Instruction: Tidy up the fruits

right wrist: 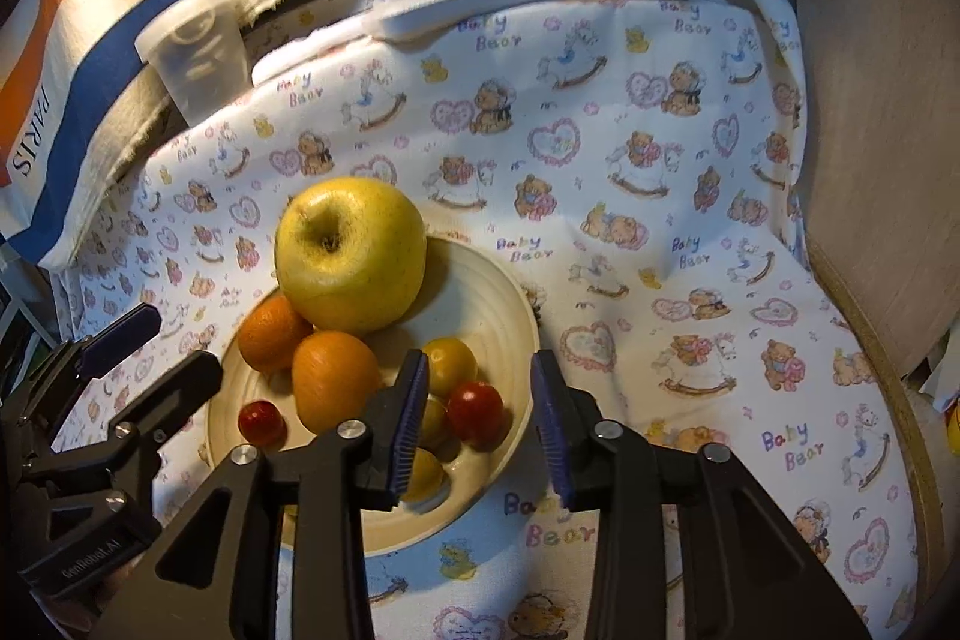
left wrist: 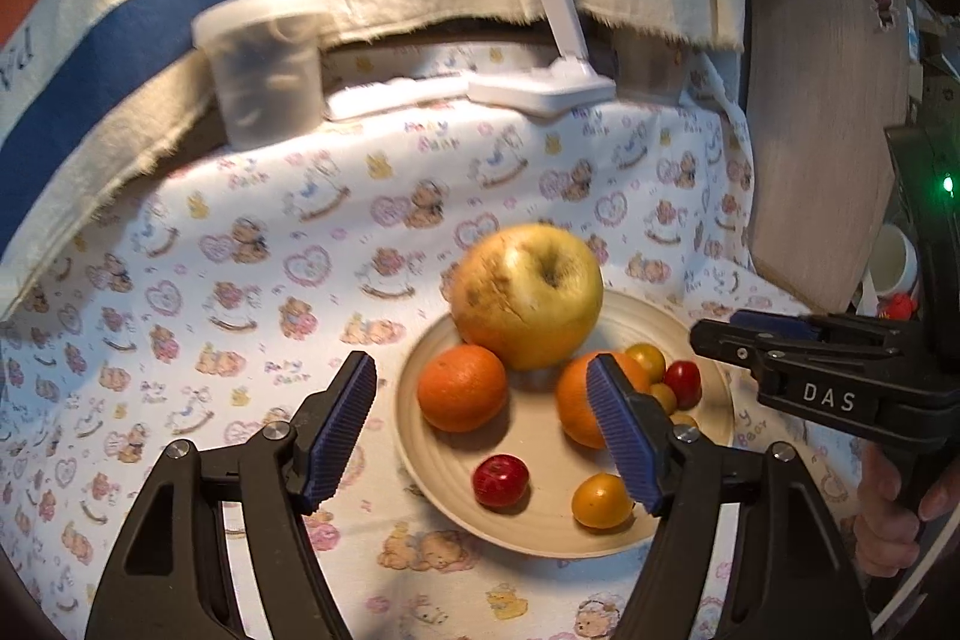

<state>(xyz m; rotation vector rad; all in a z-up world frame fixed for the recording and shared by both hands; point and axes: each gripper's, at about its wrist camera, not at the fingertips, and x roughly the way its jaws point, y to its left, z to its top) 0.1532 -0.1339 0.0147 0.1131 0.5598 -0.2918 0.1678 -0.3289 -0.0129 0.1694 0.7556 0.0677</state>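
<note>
A cream plate sits on the bench, which is covered with a teddy-bear print cloth, and it lies nearer the front edge than the back. On the plate a large yellow apple leans against its far rim, touching two oranges just in front of it. Small red and yellow tomatoes lie scattered across the near and right parts of the plate.

The left tongs hover over the plate's left half, spread wide and holding nothing. The right tongs hang over the plate's right rim, also parted with nothing between them; a red tomato shows in the gap below.

At the back edge stand a translucent plastic cup and the white base of a lamp, before a striped towel.
</note>
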